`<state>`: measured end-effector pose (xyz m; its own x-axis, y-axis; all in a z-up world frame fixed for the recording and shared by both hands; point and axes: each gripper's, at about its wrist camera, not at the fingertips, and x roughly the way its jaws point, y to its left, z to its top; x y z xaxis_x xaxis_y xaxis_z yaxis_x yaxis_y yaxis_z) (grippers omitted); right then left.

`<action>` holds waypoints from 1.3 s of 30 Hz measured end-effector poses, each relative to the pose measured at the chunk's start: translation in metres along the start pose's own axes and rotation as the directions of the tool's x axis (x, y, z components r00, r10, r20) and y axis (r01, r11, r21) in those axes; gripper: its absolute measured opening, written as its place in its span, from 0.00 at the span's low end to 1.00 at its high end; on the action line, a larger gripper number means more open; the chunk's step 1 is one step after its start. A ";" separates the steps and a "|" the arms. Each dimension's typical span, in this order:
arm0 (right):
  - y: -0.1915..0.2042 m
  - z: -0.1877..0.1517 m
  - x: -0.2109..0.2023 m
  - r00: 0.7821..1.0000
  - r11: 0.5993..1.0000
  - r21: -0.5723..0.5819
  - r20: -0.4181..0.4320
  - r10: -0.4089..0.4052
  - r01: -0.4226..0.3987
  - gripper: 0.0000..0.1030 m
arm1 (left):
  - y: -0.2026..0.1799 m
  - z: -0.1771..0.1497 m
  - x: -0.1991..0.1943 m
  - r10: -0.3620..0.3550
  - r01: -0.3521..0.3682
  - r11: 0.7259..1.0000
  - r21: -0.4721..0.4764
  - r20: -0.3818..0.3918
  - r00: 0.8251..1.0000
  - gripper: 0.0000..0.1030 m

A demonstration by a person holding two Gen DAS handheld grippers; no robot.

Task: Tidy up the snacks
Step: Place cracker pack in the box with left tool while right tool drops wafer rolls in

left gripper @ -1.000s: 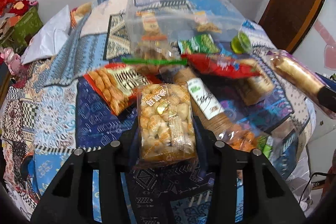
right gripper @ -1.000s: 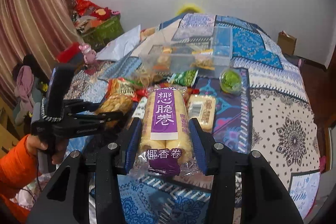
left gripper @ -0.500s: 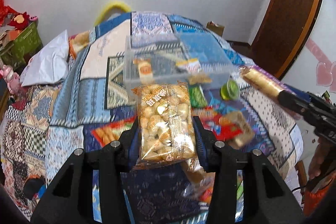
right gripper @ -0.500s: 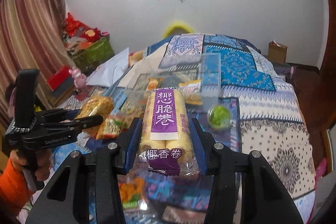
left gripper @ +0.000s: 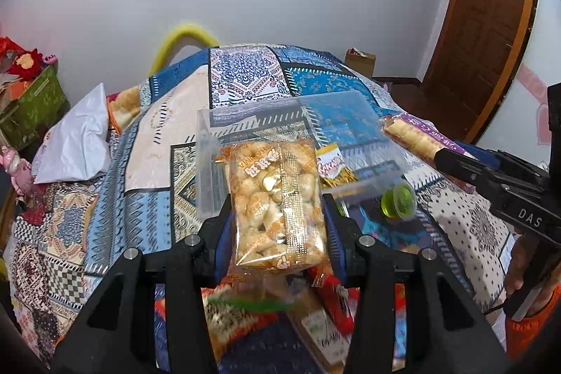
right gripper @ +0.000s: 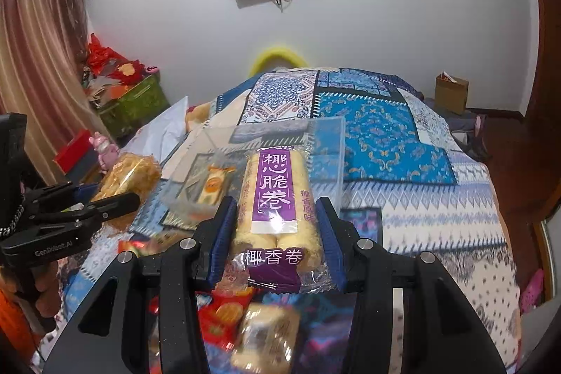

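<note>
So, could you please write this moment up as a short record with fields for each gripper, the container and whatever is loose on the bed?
left gripper: shut on the clear packet of golden puffed snacks, held off the bed
right gripper: shut on the purple-labelled pack of egg rolls, also lifted
container: clear plastic box on the patterned bedspread, ahead of both grippers, with a few packets inside
loose items: green jelly cup beside the box; red and orange packets below the grippers, blurred
</note>
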<state>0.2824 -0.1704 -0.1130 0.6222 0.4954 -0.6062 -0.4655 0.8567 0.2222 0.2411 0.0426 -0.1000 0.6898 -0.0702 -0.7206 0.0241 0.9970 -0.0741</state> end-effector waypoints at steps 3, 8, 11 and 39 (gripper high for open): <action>-0.005 0.005 0.013 1.000 1.000 0.004 -0.002 -0.003 0.003 0.42 | 0.003 0.011 0.019 0.002 -0.002 1.000 -0.008 -0.010 1.000 0.44; -0.011 0.014 0.036 1.000 1.000 0.011 -0.010 -0.003 0.004 0.42 | 0.004 0.025 0.052 -0.024 0.023 1.000 -0.003 -0.036 0.999 0.30; -0.013 0.015 0.050 1.000 1.000 0.018 -0.029 -0.002 0.002 0.42 | 0.011 0.027 0.072 -0.007 0.005 1.000 -0.026 -0.073 0.997 0.28; -0.031 0.015 0.065 0.996 0.999 0.020 -0.080 -0.028 0.030 0.42 | -0.023 -0.025 0.105 -0.097 0.096 0.995 -0.018 -0.249 0.964 0.79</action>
<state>0.3470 -0.1629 -0.1480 0.5824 0.4579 -0.6716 -0.4338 0.8738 0.2195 0.2949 0.0114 -0.1919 0.4821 -0.1732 -0.8588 0.0772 0.9849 -0.1553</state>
